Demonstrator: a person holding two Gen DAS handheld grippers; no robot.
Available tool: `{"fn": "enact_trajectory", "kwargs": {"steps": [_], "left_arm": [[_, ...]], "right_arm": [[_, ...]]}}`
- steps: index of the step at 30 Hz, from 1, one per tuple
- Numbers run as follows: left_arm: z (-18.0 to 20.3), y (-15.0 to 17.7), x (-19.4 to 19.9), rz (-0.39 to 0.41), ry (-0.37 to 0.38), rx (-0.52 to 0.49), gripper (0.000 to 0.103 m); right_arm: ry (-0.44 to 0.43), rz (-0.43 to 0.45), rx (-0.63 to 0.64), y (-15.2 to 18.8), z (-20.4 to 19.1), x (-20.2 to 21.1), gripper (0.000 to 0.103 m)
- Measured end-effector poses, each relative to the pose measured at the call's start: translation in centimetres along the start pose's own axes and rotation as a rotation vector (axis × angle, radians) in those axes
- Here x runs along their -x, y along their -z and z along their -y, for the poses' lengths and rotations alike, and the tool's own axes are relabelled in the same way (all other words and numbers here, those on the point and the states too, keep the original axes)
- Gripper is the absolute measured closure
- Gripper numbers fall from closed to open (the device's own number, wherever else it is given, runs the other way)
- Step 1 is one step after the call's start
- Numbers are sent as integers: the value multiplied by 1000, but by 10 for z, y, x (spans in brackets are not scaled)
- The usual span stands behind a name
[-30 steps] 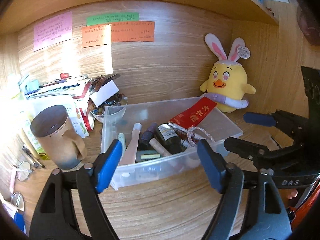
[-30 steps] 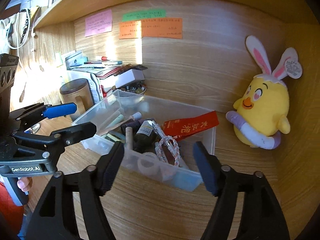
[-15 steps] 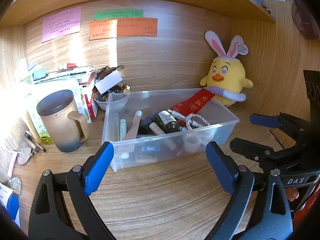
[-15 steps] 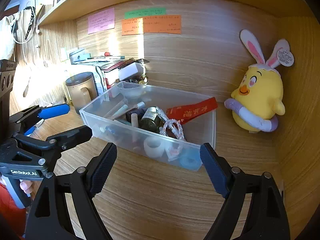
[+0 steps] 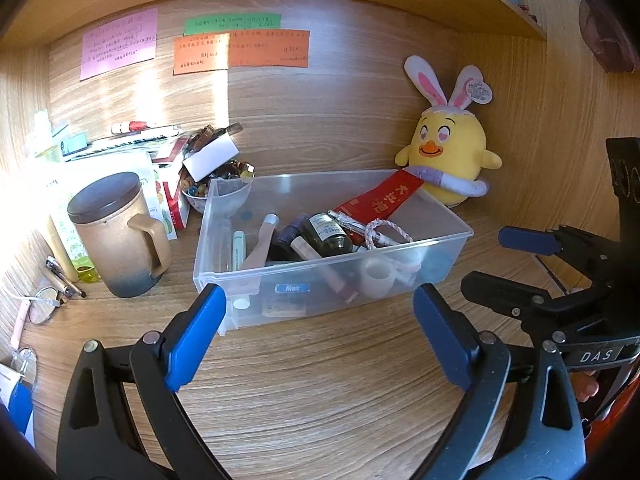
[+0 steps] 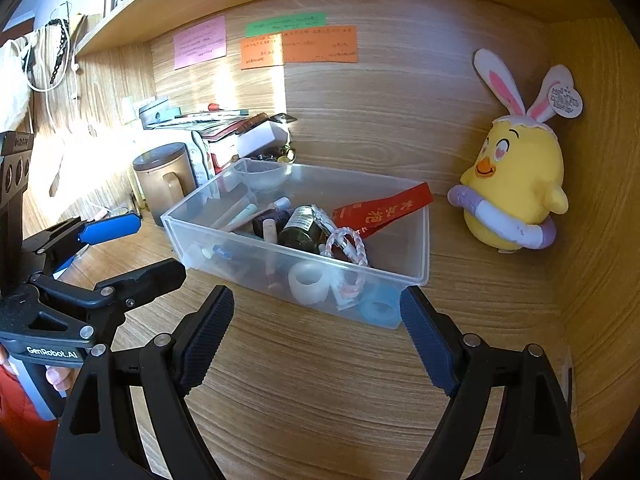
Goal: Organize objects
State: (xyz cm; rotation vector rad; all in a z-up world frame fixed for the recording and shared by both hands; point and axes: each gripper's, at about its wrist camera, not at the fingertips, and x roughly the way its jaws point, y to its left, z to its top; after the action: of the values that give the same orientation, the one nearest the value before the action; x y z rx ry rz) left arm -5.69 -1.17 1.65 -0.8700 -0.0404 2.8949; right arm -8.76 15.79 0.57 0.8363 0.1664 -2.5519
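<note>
both jaws spread wide, empty, clear bin (image 5: 332, 276), glasses (image 5: 42, 310), maybe, left view only

The left wrist view looks forward and slightly down over the desk (image 5: 320, 380), from near its front, with the clear bin (image 5: 332, 288) at frame centre and the mug (image 5: 116, 236) at left. The right wrist view faces the same back wall from further right, the bin (image 6: 300, 280) angled across its centre. Both share the bin, the sticky notes (image 5: 240, 46) (image 6: 298, 46) at the top and the plush chick (image 5: 448, 156) (image 6: 516, 196) at right. Each view catches the other gripper at its edge: the right gripper (image 5: 504, 264) at right, the left gripper (image 6: 156, 244) at left.
</note>
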Motion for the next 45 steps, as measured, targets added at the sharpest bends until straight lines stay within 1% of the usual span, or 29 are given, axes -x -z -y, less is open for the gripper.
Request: {"fn": "enact_trajectory", "kwargs": {"steps": [24,45], "left_arm": [[-1,-2,-6,-15,1,11,7],[0,-4,-6,-9,1,9,7]], "right_arm": [[-16,-9,-25,1,11,-2,20],[-18,-7,-23,1,13,-2,20]]}}
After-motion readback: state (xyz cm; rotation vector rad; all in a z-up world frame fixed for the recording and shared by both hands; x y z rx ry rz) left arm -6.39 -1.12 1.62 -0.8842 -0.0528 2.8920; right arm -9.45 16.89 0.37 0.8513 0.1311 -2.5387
